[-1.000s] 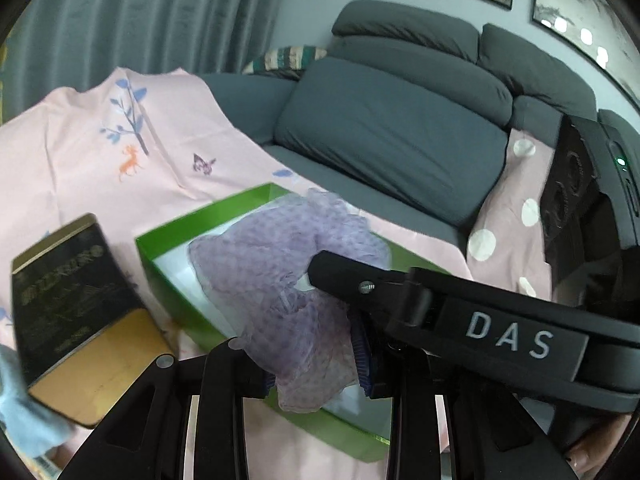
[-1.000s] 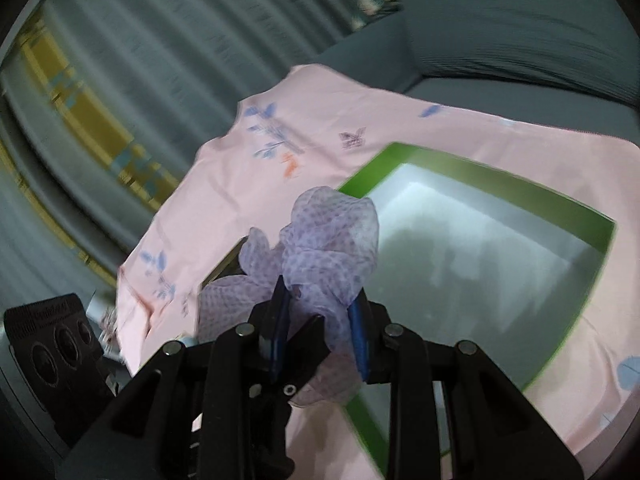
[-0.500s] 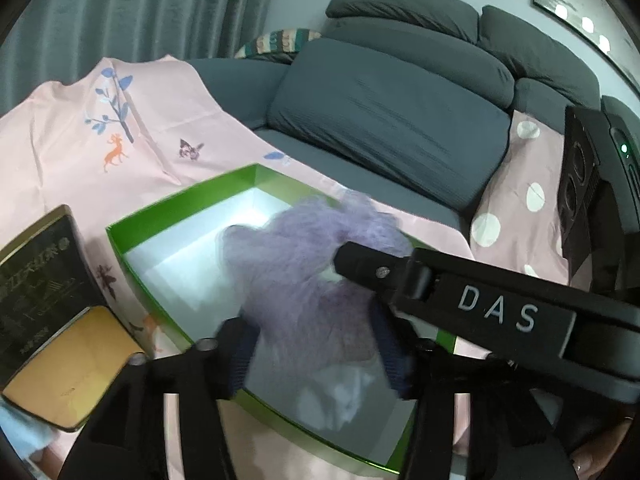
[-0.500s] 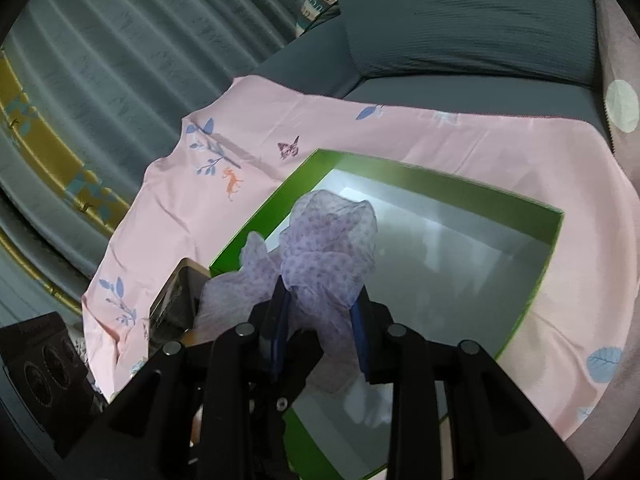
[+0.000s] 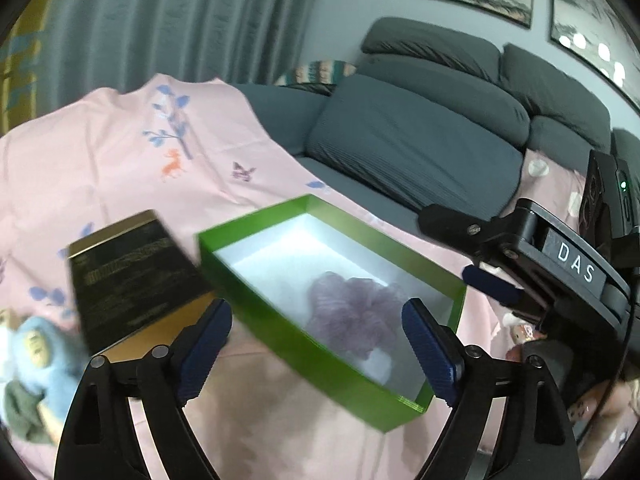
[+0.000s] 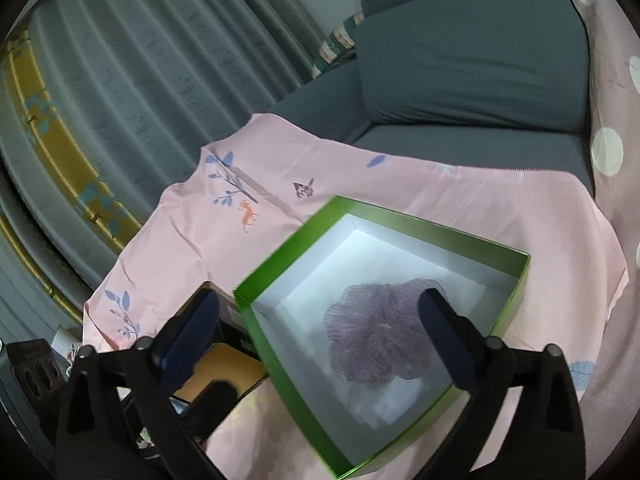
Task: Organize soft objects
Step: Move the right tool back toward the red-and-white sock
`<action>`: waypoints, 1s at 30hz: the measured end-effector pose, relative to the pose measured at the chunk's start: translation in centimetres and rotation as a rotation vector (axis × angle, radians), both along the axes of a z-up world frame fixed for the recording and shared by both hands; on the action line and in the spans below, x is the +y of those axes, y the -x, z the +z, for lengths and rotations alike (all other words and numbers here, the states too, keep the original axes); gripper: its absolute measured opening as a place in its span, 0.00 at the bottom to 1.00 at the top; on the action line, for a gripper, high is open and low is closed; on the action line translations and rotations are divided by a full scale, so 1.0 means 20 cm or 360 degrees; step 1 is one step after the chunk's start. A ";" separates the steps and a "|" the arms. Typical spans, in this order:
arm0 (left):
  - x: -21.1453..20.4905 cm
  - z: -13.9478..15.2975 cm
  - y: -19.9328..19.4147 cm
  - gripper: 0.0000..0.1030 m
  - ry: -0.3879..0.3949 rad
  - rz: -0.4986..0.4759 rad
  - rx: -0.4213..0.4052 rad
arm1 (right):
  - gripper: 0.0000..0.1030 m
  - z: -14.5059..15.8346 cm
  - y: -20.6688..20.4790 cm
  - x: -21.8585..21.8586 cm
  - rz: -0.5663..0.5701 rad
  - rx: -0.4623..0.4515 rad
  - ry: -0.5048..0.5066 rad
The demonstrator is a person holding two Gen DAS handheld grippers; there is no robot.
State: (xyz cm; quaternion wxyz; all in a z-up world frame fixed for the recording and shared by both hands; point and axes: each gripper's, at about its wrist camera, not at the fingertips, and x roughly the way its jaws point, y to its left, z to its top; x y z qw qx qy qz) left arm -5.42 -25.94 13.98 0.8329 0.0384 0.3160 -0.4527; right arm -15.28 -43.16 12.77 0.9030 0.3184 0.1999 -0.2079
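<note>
A purple mesh scrunchie (image 5: 352,314) lies on the white floor of an open green box (image 5: 276,336) on a pink cloth. It also shows in the right wrist view (image 6: 378,338), inside the same green box (image 6: 280,254). My left gripper (image 5: 316,350) is open and empty above the box's near wall. My right gripper (image 6: 320,330) is open and empty above the box, its jaws wide apart on either side of the scrunchie. A blue plush toy (image 5: 36,354) lies at the far left.
A black and gold box (image 5: 132,280) lies left of the green box, also seen in the right wrist view (image 6: 228,364). The pink cloth (image 5: 120,152) drapes over a grey sofa (image 5: 412,152). Grey curtains (image 6: 140,60) hang behind. The right gripper's body (image 5: 560,264) sits at the right.
Both grippers held the purple scrunchie over the box. Both have opened and pulled back, and the scrunchie now lies inside the green box.
</note>
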 end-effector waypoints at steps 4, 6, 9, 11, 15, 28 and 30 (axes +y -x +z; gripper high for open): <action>0.20 0.05 -0.01 0.92 0.0037 0.0117 0.0019 | 0.99 0.06 0.00 0.08 0.0040 -0.0009 0.0076; 0.32 0.07 -0.01 0.93 0.0044 0.0203 0.0005 | 0.99 0.09 -0.01 0.13 0.0073 -0.0015 0.0107; 0.47 0.09 -0.01 0.93 0.0033 0.0333 0.0004 | 0.99 0.12 -0.04 0.20 0.0122 -0.0008 0.0161; 0.58 0.09 0.00 0.93 0.0026 0.0413 0.0000 | 0.99 0.13 -0.06 0.26 0.0162 0.0004 0.0196; 0.81 0.09 0.01 0.93 0.0002 0.0571 0.0004 | 0.99 0.15 -0.11 0.38 0.0274 0.0022 0.0248; 1.50 -0.15 -0.01 0.93 0.0019 0.1037 0.0153 | 0.99 0.14 -0.29 0.85 0.0629 0.0126 0.0414; 1.56 -0.17 -0.02 0.93 0.0026 0.1079 0.0189 | 0.99 0.13 -0.30 0.91 0.0688 0.0139 0.0435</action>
